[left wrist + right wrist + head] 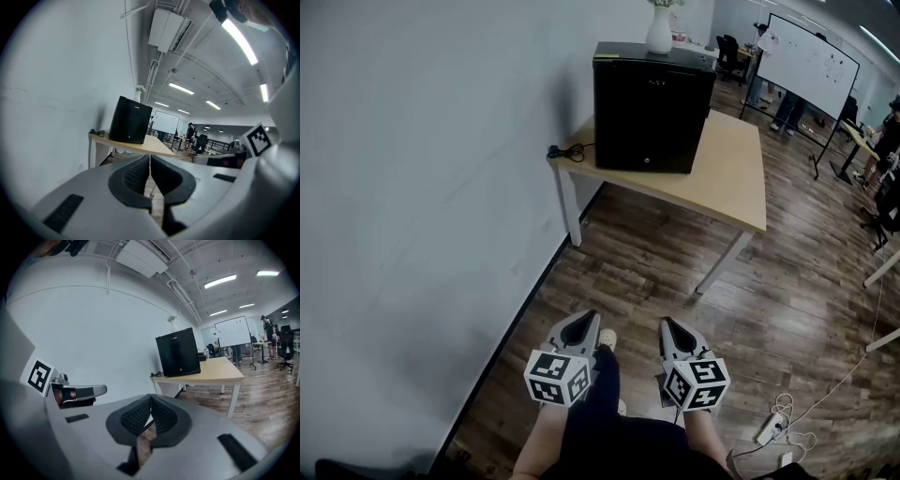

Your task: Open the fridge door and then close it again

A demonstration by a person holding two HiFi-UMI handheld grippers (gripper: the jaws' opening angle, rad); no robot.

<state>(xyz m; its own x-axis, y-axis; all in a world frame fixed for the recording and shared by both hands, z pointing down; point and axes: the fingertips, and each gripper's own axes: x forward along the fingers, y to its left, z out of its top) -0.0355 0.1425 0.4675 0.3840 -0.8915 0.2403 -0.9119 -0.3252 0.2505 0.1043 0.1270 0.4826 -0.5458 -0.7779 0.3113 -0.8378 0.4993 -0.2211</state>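
A small black fridge [649, 111] stands on a light wooden table [727, 183] against the white wall, its door shut. It also shows far ahead in the left gripper view as the fridge [132, 121] and in the right gripper view as the fridge [178, 353]. My left gripper [584, 322] and right gripper [667, 327] hang side by side low in the head view, well short of the table. Both are shut with nothing between their tips. The left gripper [150, 157] and right gripper [151, 397] point toward the fridge.
A white vase [660, 30] sits on the fridge top. A black cable [565, 150] lies at the table's left corner. A whiteboard [809, 66] and people stand at the back right. A power strip and cord [773, 424] lie on the wooden floor at right.
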